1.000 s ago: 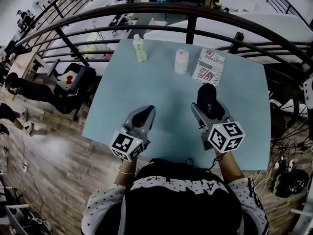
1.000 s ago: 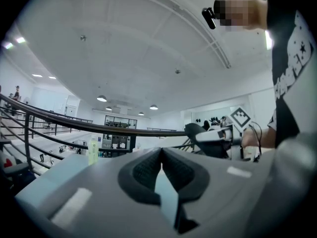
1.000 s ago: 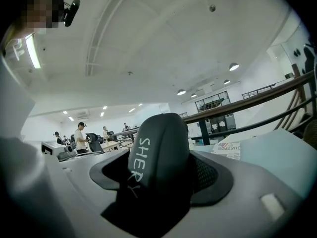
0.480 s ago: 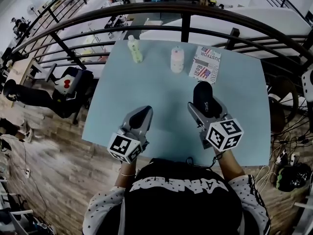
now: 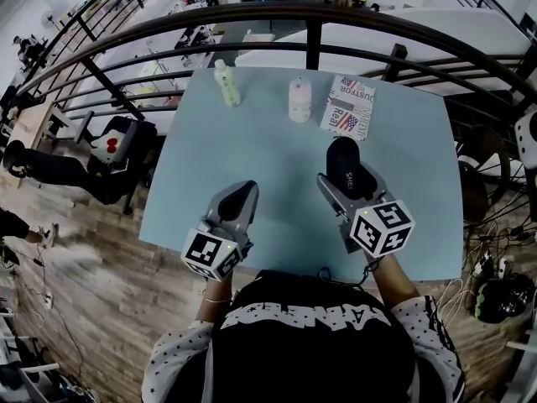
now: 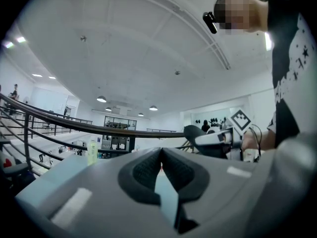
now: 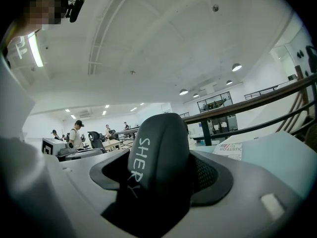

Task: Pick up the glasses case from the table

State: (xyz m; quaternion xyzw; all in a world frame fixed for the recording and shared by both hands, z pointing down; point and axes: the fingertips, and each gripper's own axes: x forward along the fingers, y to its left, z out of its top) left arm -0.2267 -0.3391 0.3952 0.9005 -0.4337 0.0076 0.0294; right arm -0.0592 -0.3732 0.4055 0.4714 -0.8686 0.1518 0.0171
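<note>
The black glasses case (image 5: pixel 346 164) with pale lettering sits clamped in my right gripper (image 5: pixel 343 173), held above the light blue table (image 5: pixel 268 158). In the right gripper view the glasses case (image 7: pixel 161 155) fills the space between the jaws of the right gripper (image 7: pixel 163 172) and sticks out past them. My left gripper (image 5: pixel 238 203) hovers over the table's near left part with its jaws closed on nothing; in the left gripper view the left gripper (image 6: pixel 161 170) has its pads meeting at the tips.
At the table's far edge stand a pale green bottle (image 5: pixel 226 85), a white bottle (image 5: pixel 299 101) and a printed packet (image 5: pixel 347 107). A dark curved railing (image 5: pixel 312 32) runs behind the table. A wooden floor (image 5: pixel 101 284) lies below on the left.
The view has drifted slightly; both grippers keep their poses, the right one still holding the case, shifted a little to the left and up in the picture.
</note>
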